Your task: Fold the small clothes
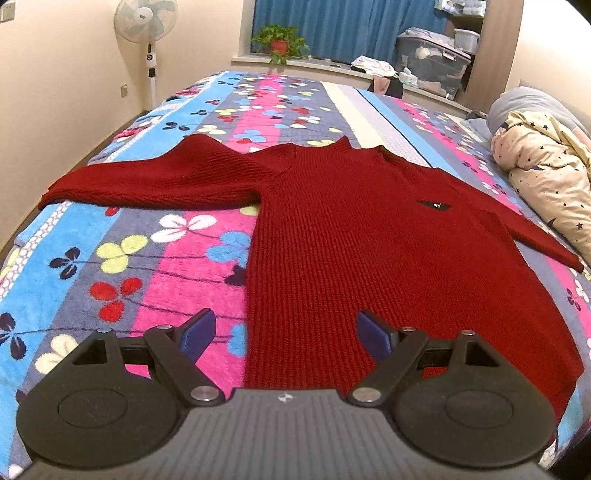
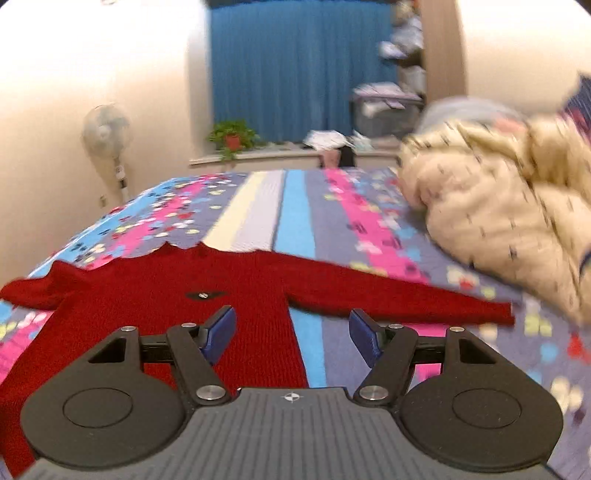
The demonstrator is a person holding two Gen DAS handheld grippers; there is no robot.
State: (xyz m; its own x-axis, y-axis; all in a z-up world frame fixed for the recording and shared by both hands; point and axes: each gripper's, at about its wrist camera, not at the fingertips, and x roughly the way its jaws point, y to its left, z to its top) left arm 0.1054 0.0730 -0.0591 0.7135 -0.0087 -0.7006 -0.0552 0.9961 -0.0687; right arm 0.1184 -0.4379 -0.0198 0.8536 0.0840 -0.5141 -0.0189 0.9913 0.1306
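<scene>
Left tongs (image 1: 286, 332), black linkage arms, blue ribbed pads, silver screws, grey ridged body

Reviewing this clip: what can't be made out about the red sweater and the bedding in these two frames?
- Red sweater hem: in both wrist views, hidden behind the left gripper and right gripper bodies.
- Badge on the chest: too small to read.
- Cream quilt: blurred in the right wrist view, pattern unclear.
- Left sleeve cuff: edge-distorted in the left wrist view.

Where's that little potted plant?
The potted plant sits on the windowsill beyond the bed's far end, before the blue curtain, right of the standing fan.
</scene>
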